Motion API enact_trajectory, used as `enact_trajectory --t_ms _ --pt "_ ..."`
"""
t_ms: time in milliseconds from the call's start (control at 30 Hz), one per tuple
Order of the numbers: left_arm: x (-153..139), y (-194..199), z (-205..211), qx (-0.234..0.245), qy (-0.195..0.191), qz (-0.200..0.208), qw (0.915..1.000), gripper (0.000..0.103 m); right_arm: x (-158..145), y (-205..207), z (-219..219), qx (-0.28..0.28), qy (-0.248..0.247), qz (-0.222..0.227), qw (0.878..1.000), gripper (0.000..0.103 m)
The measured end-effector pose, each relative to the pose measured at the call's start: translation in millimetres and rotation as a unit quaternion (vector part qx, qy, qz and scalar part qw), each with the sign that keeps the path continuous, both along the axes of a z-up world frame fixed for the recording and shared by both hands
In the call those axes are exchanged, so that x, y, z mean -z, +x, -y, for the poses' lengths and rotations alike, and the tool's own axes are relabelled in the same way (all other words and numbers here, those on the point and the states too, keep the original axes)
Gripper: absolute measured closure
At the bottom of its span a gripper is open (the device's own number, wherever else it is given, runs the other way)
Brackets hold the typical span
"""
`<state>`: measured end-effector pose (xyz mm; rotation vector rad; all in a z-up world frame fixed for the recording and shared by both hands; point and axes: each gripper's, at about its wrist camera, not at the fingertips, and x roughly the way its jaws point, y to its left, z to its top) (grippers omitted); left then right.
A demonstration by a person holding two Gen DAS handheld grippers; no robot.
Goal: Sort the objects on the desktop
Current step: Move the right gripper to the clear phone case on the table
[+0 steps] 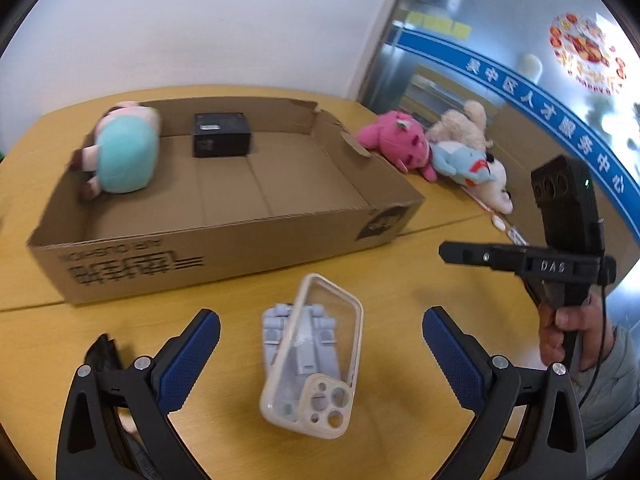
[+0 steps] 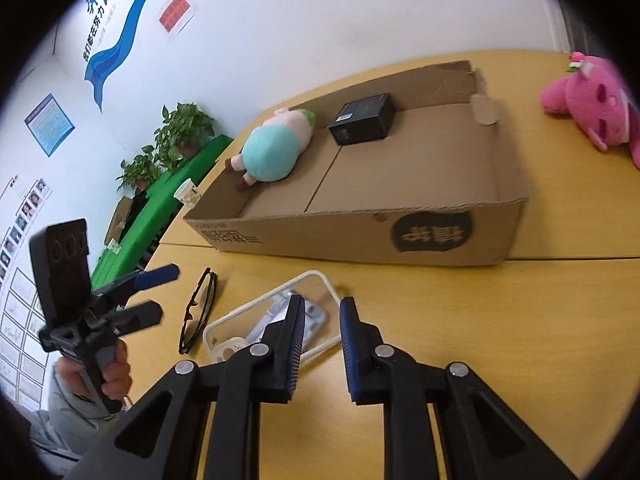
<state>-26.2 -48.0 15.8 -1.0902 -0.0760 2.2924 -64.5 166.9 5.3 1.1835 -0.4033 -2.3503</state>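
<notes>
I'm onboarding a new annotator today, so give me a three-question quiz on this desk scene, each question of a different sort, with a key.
1. True or false: the black box lies inside the cardboard box.
2. What lies on the table in front of the open left gripper? A) clear phone case B) pink plush C) glasses
3. Fill in: the pink plush lies ____ the cardboard box.

Key:
1. True; it sits next to the teal plush.
2. A, the clear phone case, resting over a grey stand.
3. Outside, on the table.

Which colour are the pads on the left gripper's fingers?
Blue, textured pads on black fingers, best in the left wrist view.
</notes>
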Motion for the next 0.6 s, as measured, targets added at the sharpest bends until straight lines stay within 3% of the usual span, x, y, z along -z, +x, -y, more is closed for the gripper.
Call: enact_trajectory --t_ms 67,100,133,200,333,400,500,600 --pt "9 -3 -13 0.020 -0.014 0.020 0.9995 0.000 6 -1 -3 0.002 -0.006 0.008 1.000 0.078" --pt "12 -2 -15 0.023 -0.019 0.026 0.9992 0.000 10 -1 -2 -0.003 -0.013 0.016 1.000 0.065" --pt "17 -3 -18 0.028 -0.026 0.035 0.9987 0.000 17 -1 0 -0.007 -0.020 0.025 0.999 0.046" --pt "27 -7 -18 0.032 -0.029 0.057 0.9975 0.000 33 -1 6 -0.018 -0.029 0.045 0.998 0.030" --pt "50 -22 -10 0.025 0.010 0.138 0.9901 0.003 80 -10 29 -0.045 -0.073 0.116 0.990 0.030" --pt "57 -23 -9 0.031 0.038 0.164 0.9852 0.015 95 -11 42 -0.064 -0.099 0.135 0.984 0.030" --pt "60 -21 -4 0.045 0.100 0.179 0.9776 0.034 98 -12 54 -0.072 -0.110 0.128 0.983 0.032" --pt "58 -20 1 0.053 0.133 0.184 0.9724 0.064 100 -16 55 -0.068 -0.126 0.128 0.981 0.031"
